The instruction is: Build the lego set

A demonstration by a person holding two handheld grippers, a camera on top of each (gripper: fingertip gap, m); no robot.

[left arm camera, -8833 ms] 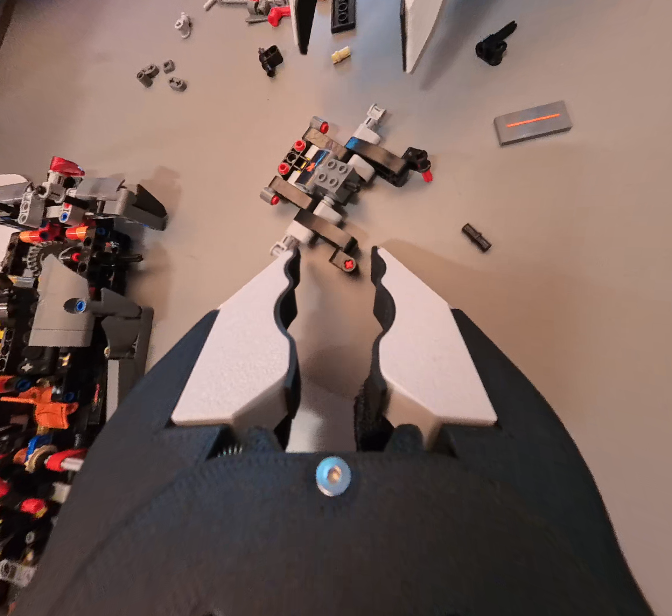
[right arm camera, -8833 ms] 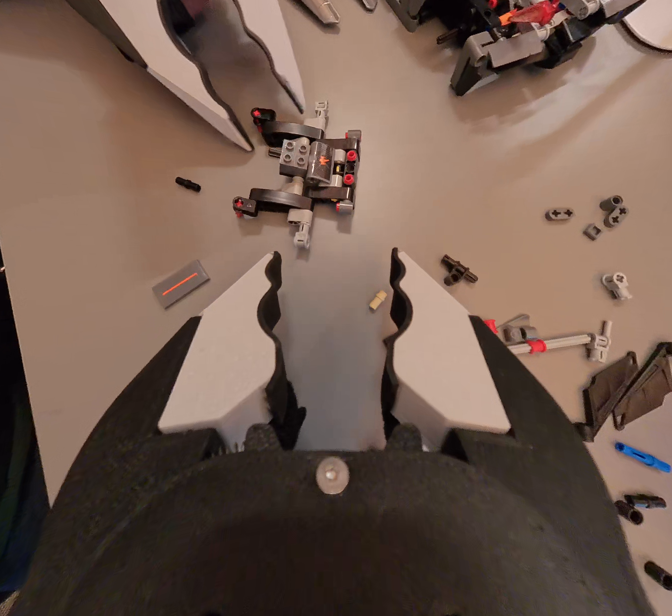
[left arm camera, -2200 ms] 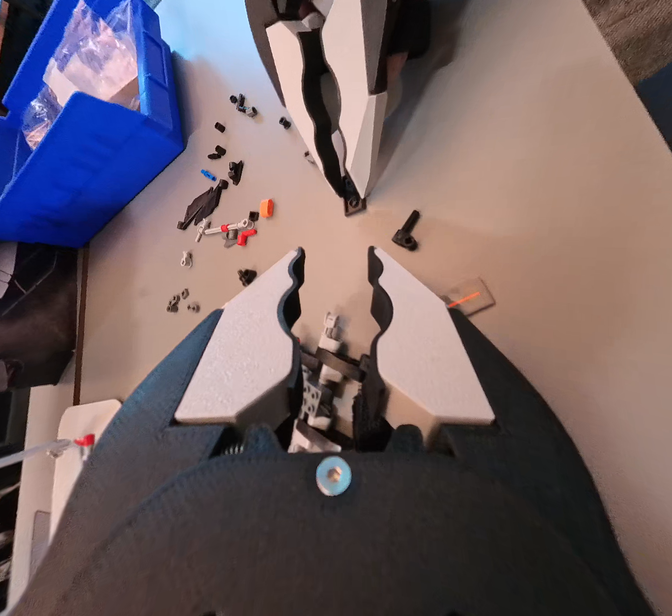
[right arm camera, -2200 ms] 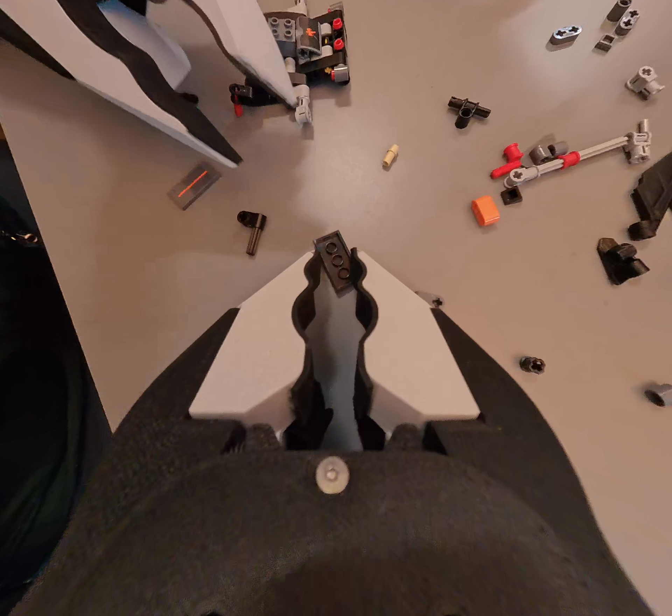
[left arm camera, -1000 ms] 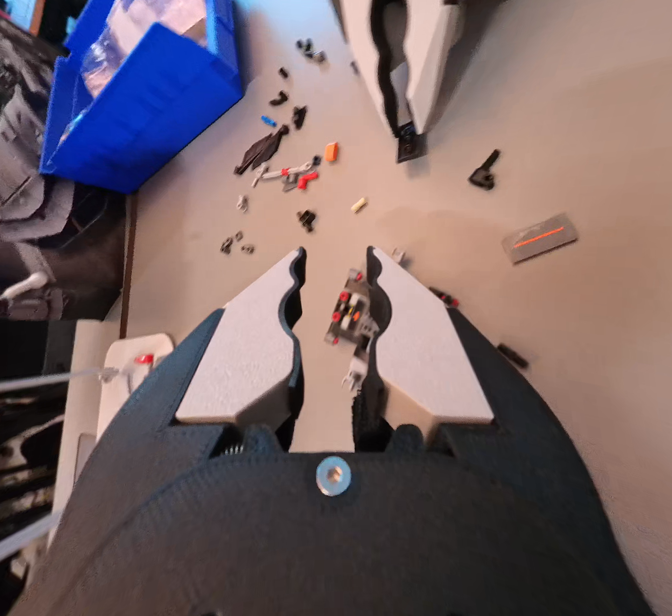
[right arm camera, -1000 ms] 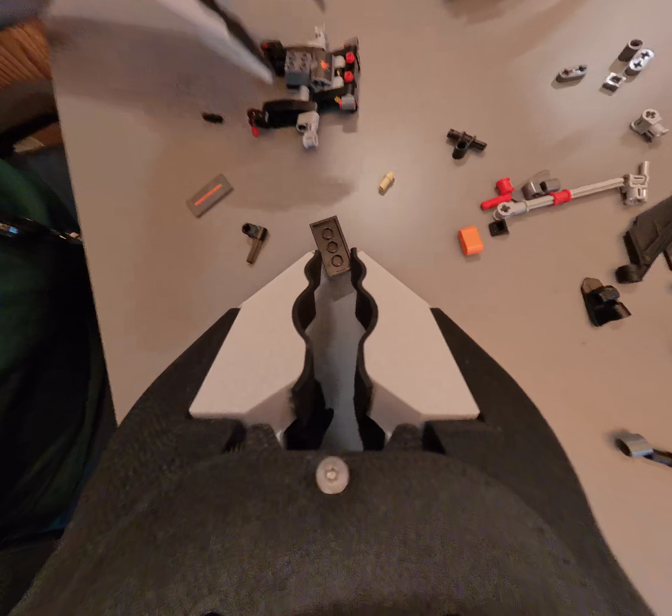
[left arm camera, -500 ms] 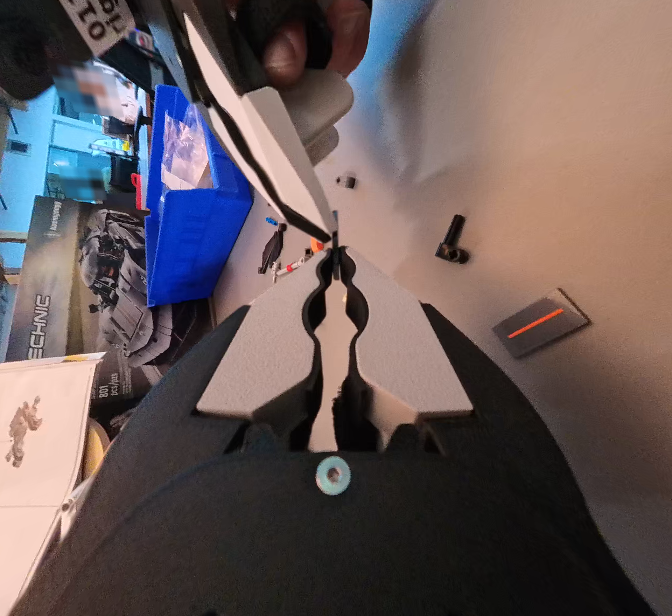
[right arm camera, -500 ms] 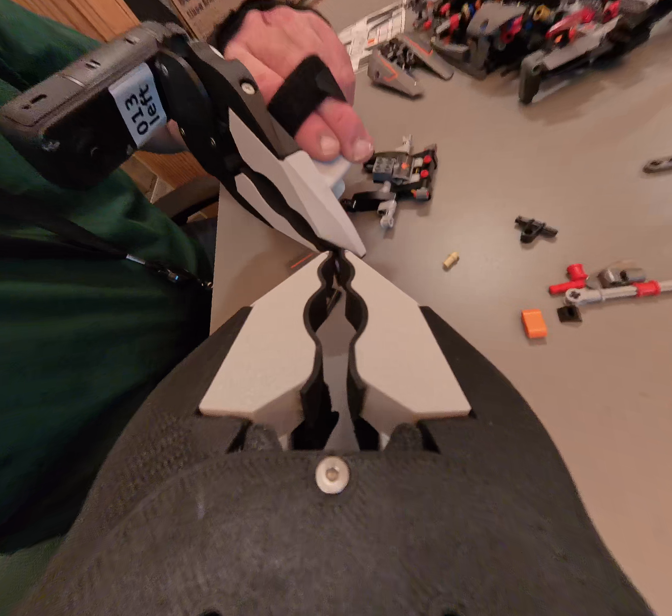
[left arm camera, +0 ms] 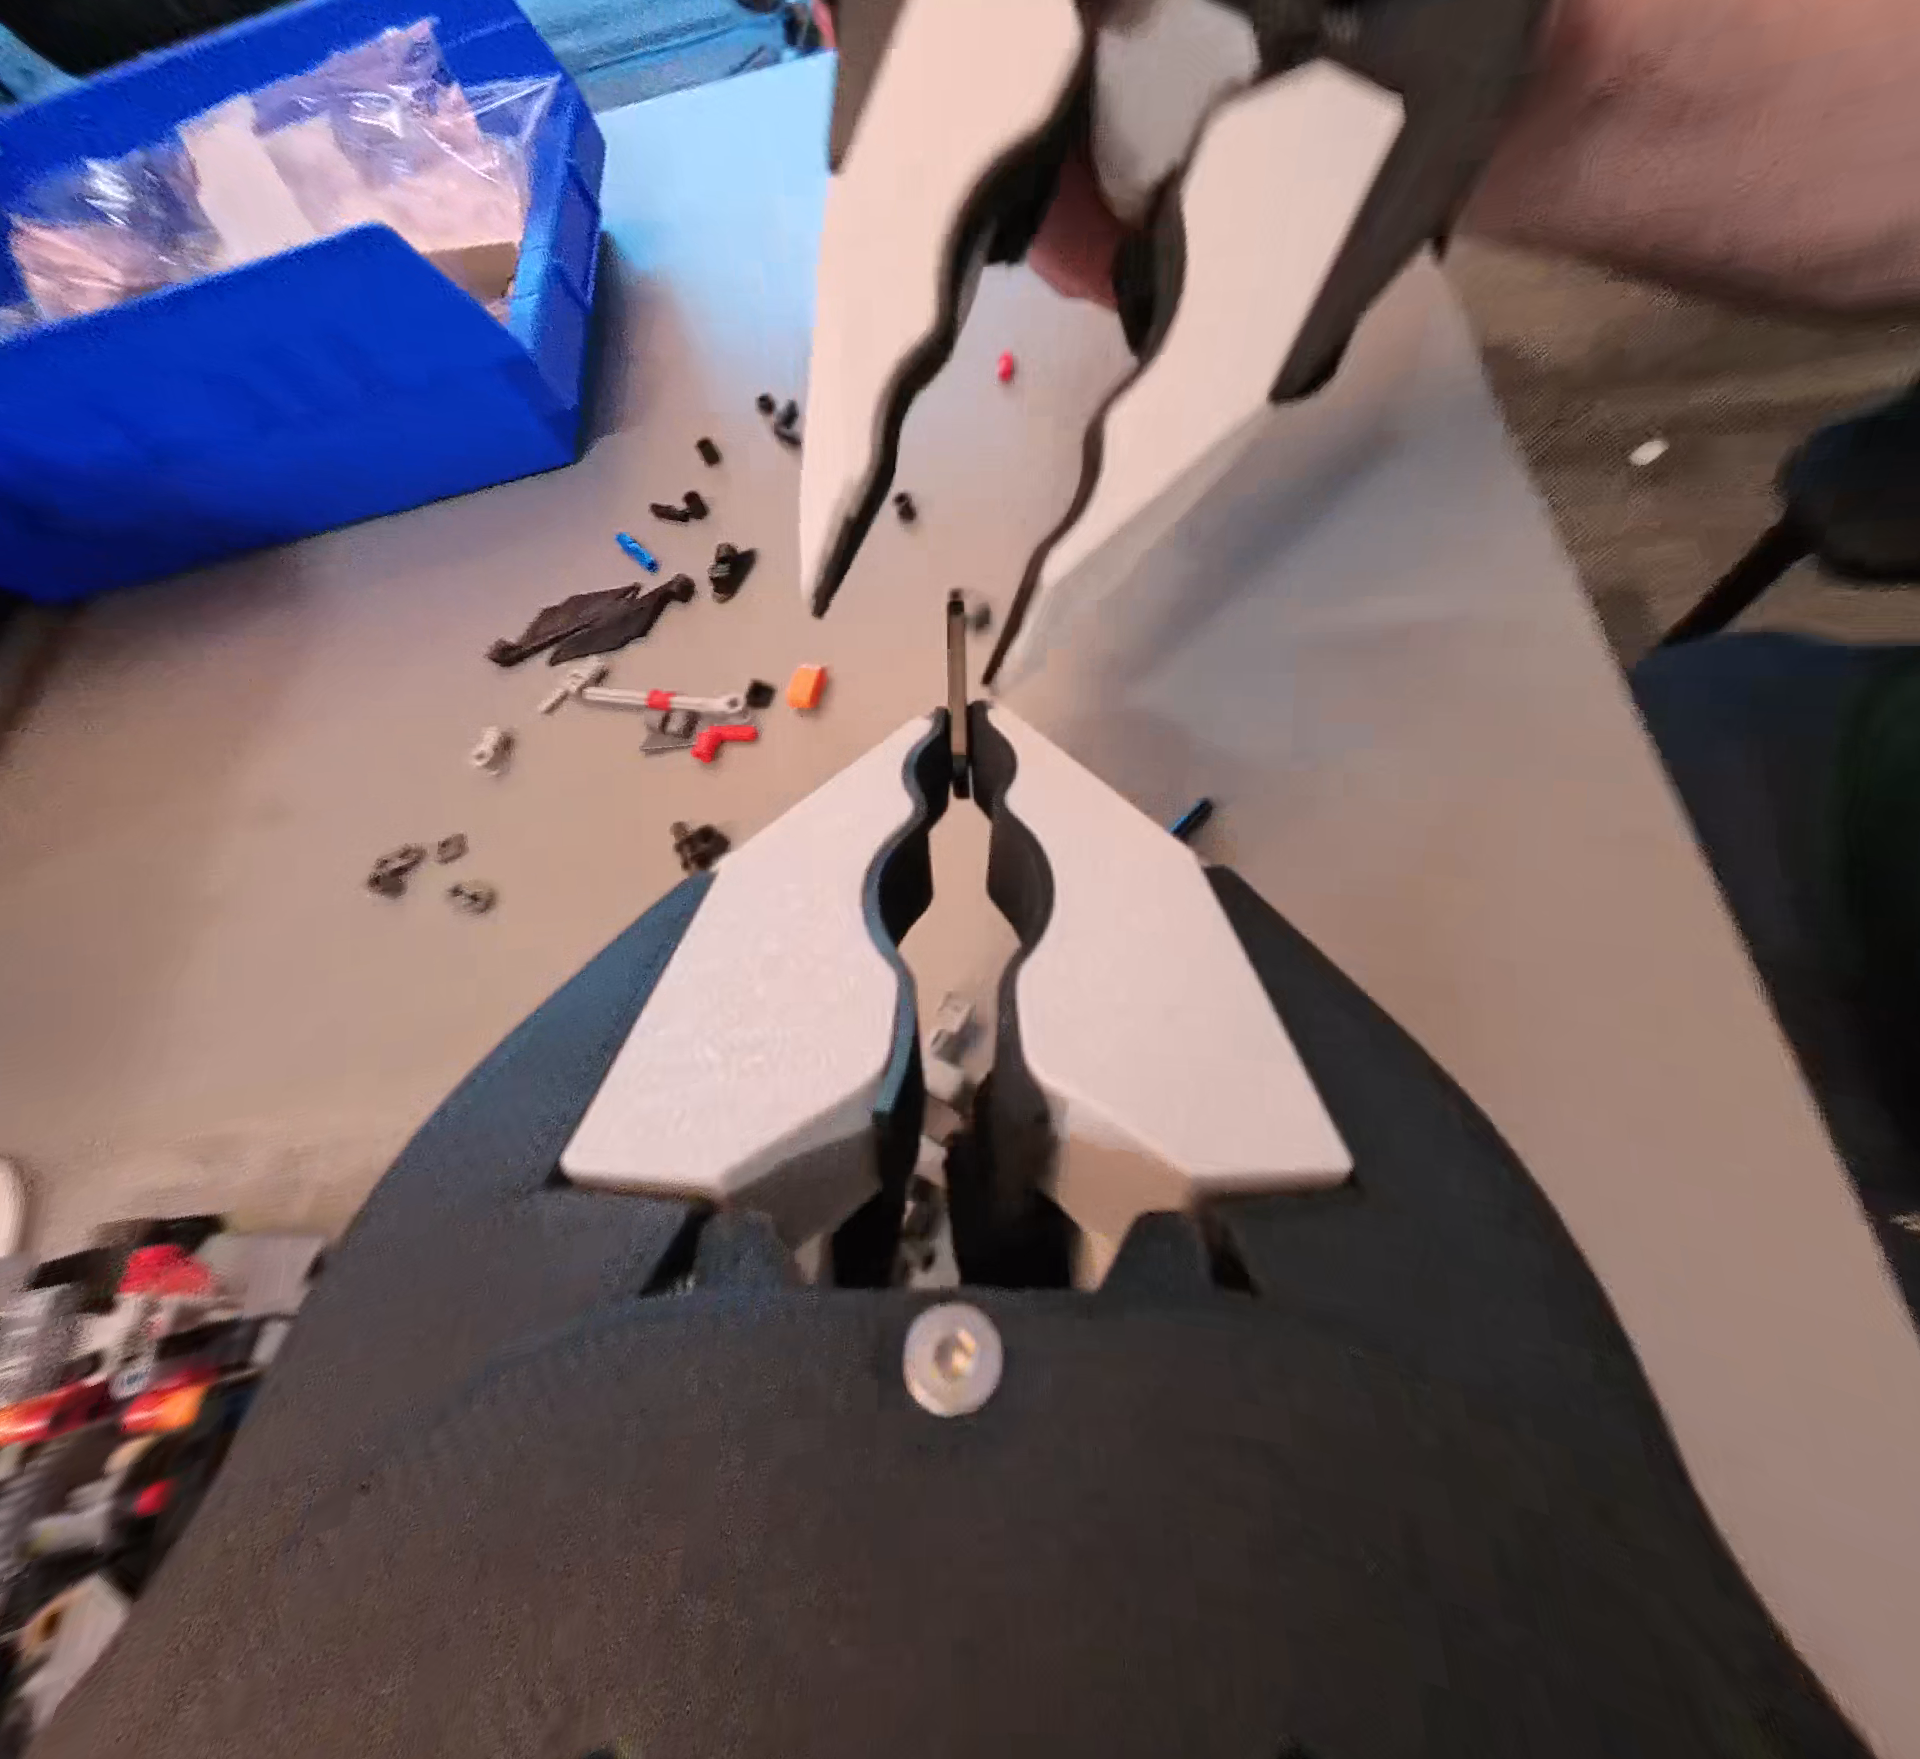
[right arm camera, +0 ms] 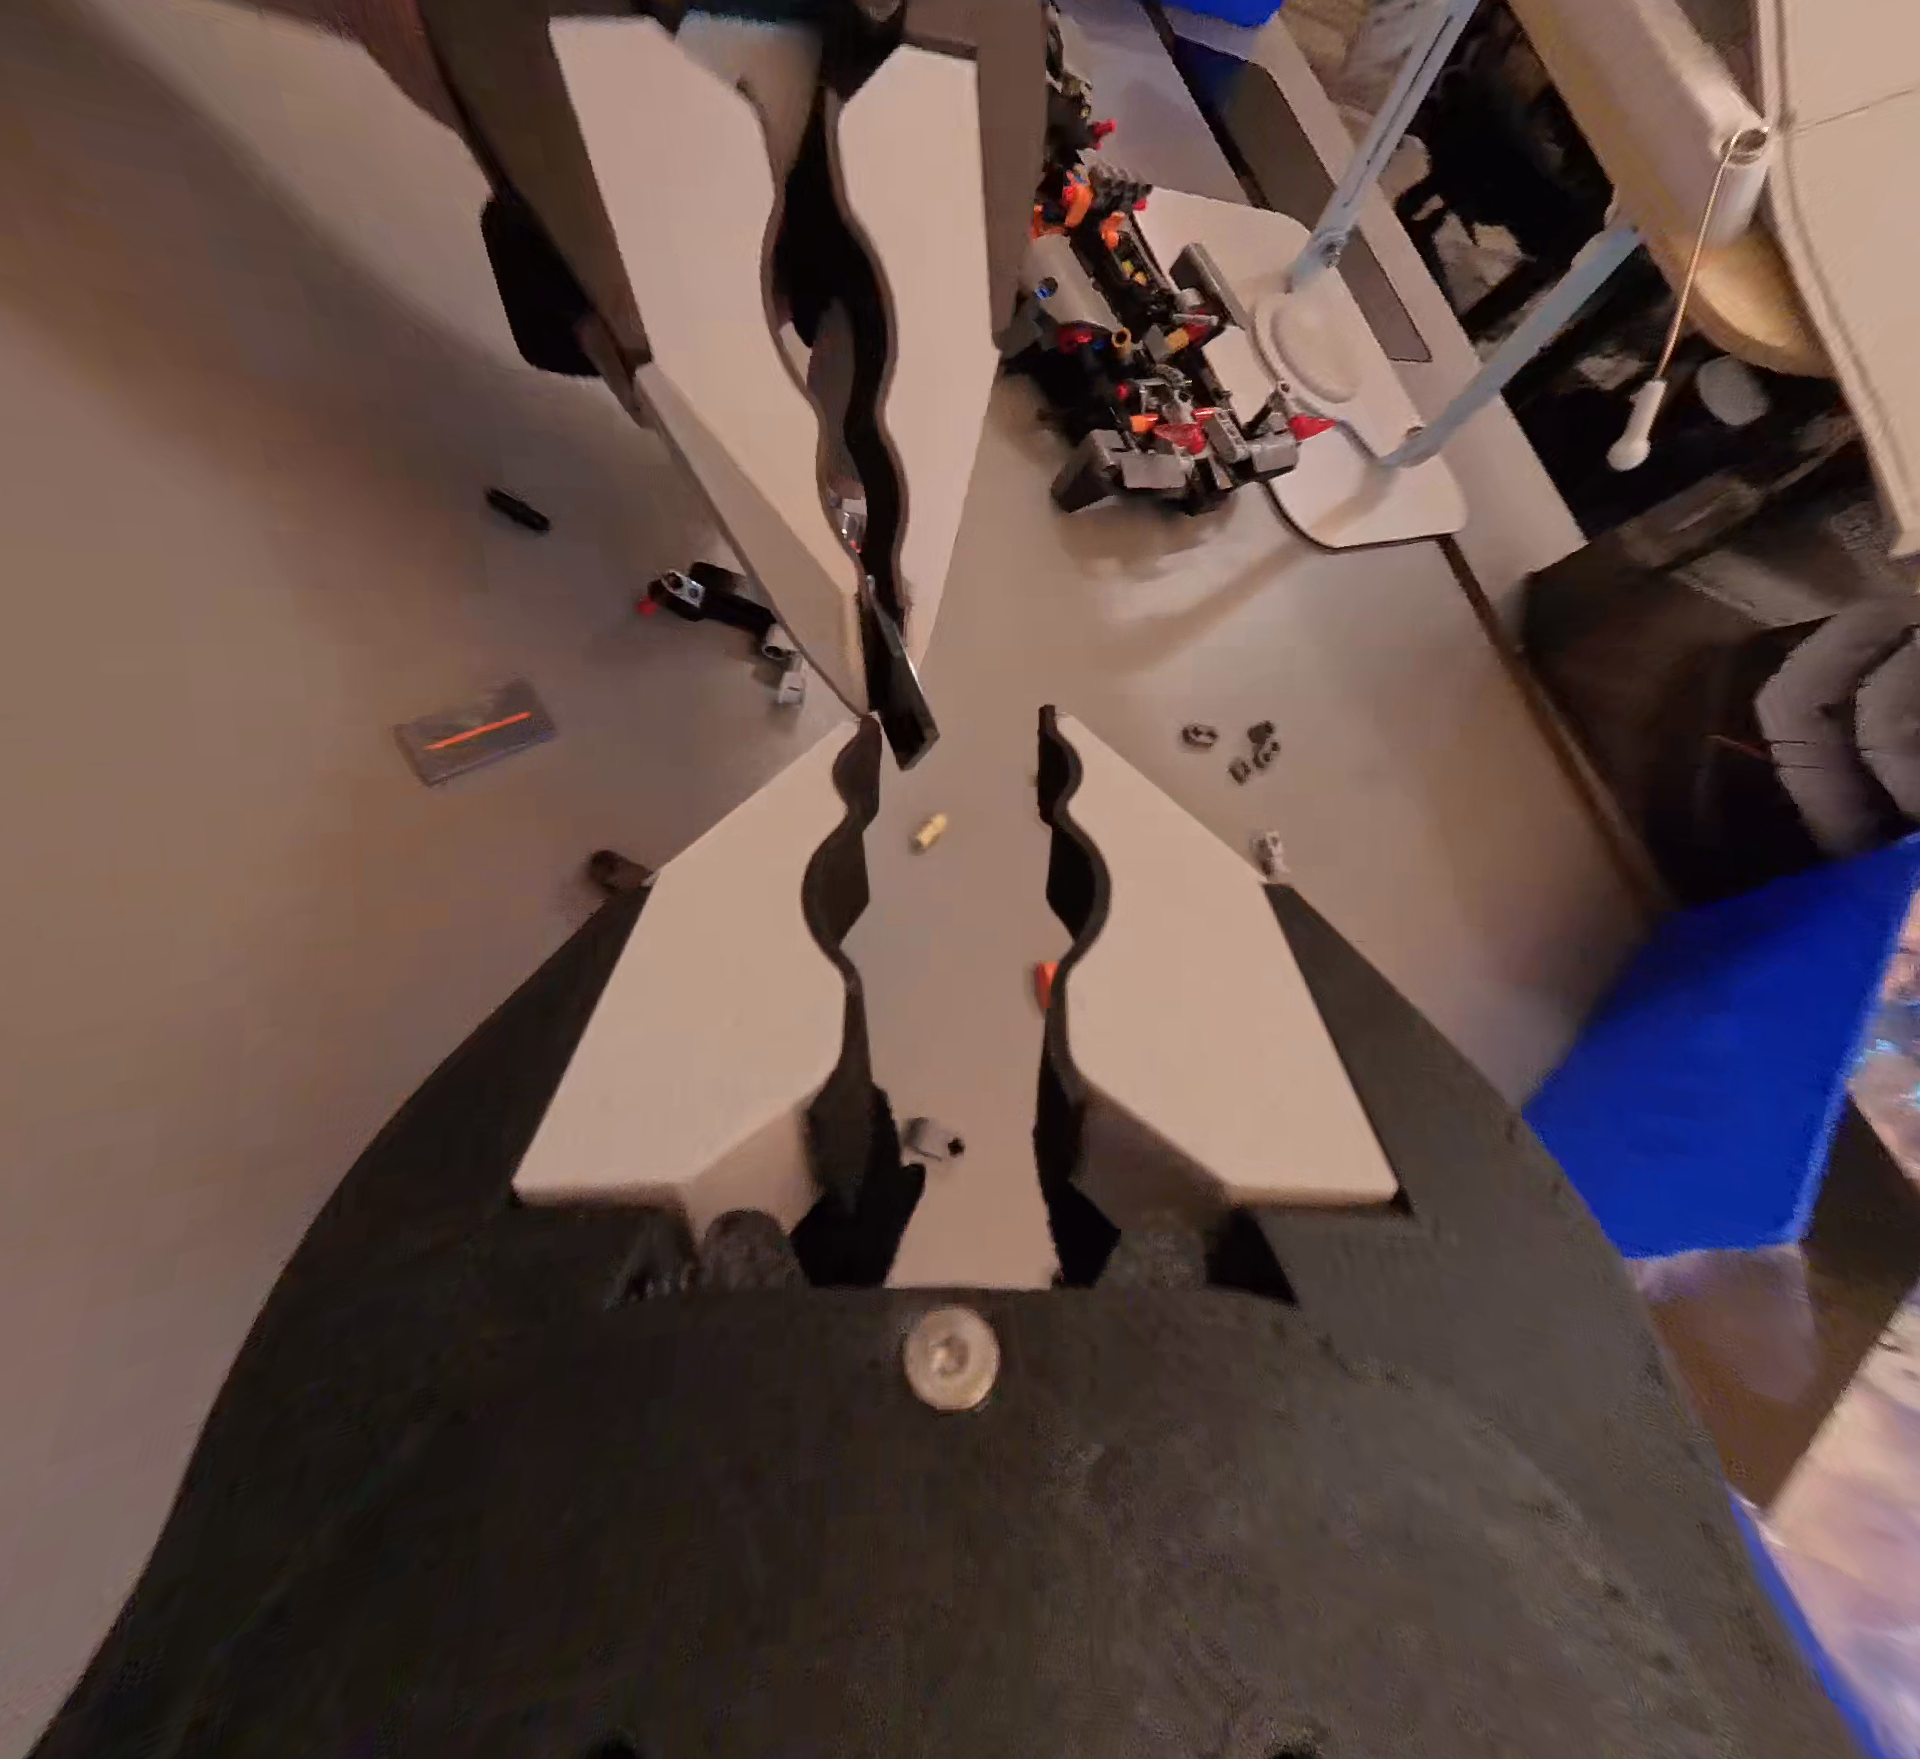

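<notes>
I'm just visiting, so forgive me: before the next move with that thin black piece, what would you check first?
1. Left gripper shut on the black plate: ok.
2. Plate gripped near one end, the rest sticking out past the tips: ok.
3. Right gripper open: ok.
4. Right gripper clear of the plate: cannot tell, since one fingertip sits very close to it.
5. Small black assembly on the table in clear view: not ok; it is mostly hidden behind the left gripper.

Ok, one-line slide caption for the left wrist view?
Left gripper pinching thin black lego plate edge-on, open right gripper facing it above the table.
</notes>
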